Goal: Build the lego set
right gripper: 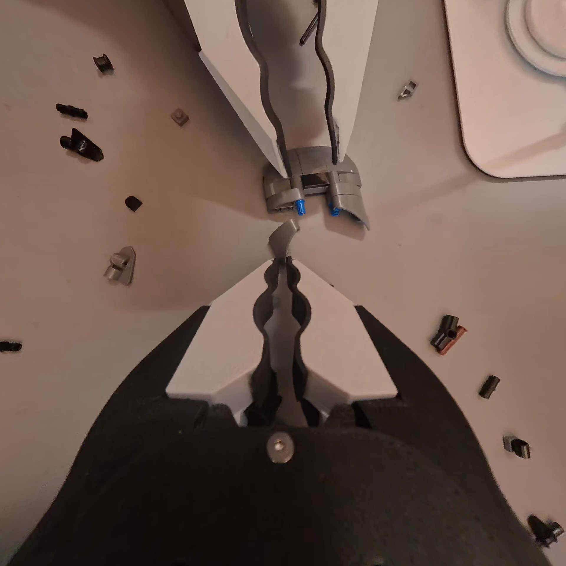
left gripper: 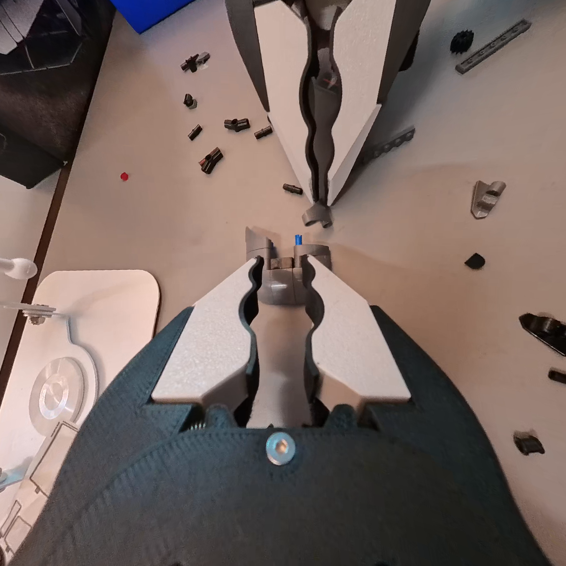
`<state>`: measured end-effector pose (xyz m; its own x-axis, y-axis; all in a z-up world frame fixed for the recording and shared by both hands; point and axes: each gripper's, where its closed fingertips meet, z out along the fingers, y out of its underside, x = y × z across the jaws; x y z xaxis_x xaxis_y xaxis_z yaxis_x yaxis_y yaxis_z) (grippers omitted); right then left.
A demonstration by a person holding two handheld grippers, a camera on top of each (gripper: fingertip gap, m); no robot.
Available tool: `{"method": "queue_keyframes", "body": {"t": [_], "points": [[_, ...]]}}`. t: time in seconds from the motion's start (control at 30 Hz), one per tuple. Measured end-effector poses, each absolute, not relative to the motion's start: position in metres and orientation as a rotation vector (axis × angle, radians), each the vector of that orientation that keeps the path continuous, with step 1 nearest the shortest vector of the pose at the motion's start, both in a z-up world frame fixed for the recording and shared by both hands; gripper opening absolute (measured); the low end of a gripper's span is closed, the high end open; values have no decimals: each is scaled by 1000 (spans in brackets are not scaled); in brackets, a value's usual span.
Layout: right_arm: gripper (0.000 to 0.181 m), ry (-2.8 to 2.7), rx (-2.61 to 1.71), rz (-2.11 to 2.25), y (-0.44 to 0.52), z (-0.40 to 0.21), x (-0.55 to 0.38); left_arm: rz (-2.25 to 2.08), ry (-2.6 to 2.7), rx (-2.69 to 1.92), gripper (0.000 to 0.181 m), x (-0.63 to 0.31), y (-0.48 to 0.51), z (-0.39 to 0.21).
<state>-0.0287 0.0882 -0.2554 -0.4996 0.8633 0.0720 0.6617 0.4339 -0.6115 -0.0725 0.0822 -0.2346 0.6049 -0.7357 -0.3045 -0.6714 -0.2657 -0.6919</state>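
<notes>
My left gripper (left gripper: 281,260) is shut on a grey lego assembly (left gripper: 280,291) with two blue pins (left gripper: 298,239) sticking out of its far side; it rests on the table. The assembly also shows in the right wrist view (right gripper: 312,180), held by the left gripper (right gripper: 309,165) from the far side. My right gripper (right gripper: 280,260) is shut on a curved grey lego panel (right gripper: 283,237), whose tip sits just short of the left blue pin (right gripper: 300,206). In the left wrist view the right gripper (left gripper: 320,200) faces me with the curved panel (left gripper: 317,216).
Small black connectors (left gripper: 211,159) and pins lie scattered at the left, with a red stud (left gripper: 124,176). Grey beams (left gripper: 493,46), a black gear (left gripper: 462,41) and a grey wedge piece (left gripper: 487,199) lie at the right. A white board (left gripper: 101,306) lies front left, a blue box (left gripper: 153,12) at the back. The grippers' ends are close to 6 cm from one another.
</notes>
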Motion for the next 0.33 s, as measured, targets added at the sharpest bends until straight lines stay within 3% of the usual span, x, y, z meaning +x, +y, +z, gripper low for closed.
{"method": "queue_keyframes", "body": {"t": [0.33], "points": [[5, -2313, -1258, 682, 85, -255, -33, -105, 1178, -1988, 24, -65, 76, -238]]}}
